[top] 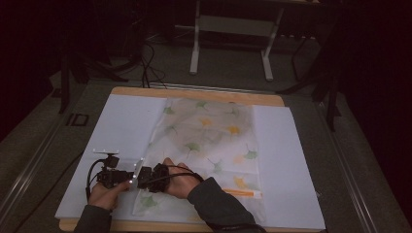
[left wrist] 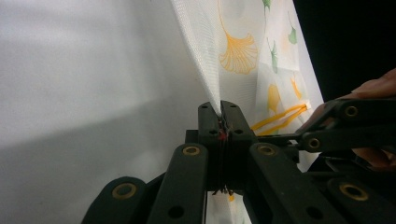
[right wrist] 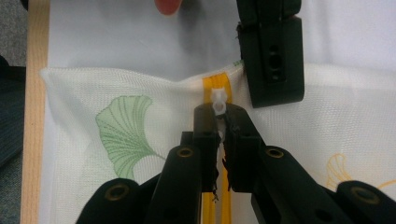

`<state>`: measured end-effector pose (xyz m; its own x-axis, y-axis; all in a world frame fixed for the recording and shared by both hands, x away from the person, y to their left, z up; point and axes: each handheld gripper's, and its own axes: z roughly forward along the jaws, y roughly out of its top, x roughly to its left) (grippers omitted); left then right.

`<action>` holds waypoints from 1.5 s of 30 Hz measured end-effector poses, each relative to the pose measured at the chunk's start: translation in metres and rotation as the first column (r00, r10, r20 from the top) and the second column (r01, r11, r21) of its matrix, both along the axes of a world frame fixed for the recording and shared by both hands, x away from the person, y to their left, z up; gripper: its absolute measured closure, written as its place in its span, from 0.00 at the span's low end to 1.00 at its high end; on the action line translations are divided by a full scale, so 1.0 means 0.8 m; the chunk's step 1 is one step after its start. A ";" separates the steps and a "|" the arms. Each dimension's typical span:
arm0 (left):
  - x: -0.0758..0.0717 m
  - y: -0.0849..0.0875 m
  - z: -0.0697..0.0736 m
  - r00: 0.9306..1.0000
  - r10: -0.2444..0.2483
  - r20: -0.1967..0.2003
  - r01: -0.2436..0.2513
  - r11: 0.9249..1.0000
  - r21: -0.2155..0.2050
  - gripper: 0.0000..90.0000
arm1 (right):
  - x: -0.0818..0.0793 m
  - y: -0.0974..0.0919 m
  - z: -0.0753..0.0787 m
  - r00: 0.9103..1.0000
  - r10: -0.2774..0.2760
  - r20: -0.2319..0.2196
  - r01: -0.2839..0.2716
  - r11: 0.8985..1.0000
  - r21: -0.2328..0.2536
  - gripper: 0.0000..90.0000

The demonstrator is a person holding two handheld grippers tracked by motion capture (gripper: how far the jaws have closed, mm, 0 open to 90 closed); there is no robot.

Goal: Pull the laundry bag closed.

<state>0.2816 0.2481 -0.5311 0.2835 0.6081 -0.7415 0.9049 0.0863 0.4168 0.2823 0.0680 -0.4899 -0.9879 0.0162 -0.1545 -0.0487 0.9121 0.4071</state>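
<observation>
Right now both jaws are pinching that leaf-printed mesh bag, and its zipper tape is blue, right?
Not quite: the zipper tape is yellow, not blue, as the right gripper view shows. The rest holds: both grippers pinch the leaf-printed mesh bag, the right gripper at the white zipper pull.

A desk (top: 272, 100) carries a sheet (top: 286, 160) that covers nearly all of its top, and a mesh bag (top: 209, 131) lies flat on the sheet's middle, reaching from the far edge toward the near one. Both tools meet at the bag's near left corner: the left tool (top: 132, 178) sits just left of the right tool (top: 145, 175), touching the bag's edge. The zipper pull (right wrist: 218, 100) lies on the zipper strip (right wrist: 211, 84) between them. Beyond the desk stands a frame (top: 231, 41) on the floor.
</observation>
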 end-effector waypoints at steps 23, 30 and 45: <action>-0.001 0.006 -0.001 1.000 0.001 0.007 -0.001 1.000 -0.019 0.99 | 0.002 -0.010 -0.008 1.000 -0.018 0.017 0.019 0.999 -0.034 0.94; -0.001 0.005 -0.001 1.000 -0.001 0.011 0.002 1.000 -0.014 0.99 | 0.003 -0.021 -0.008 1.000 -0.027 0.013 0.028 0.999 -0.025 0.94; -0.001 0.006 0.000 1.000 -0.008 0.018 0.008 1.000 -0.015 0.99 | 0.002 -0.031 -0.007 0.999 -0.037 0.016 0.037 0.999 -0.028 0.94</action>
<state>0.2811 0.2529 -0.5313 0.3012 0.5945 -0.7456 0.8981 0.0858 0.4312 0.2839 0.0435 -0.4954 -0.9842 0.0482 -0.1702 -0.0206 0.9246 0.3805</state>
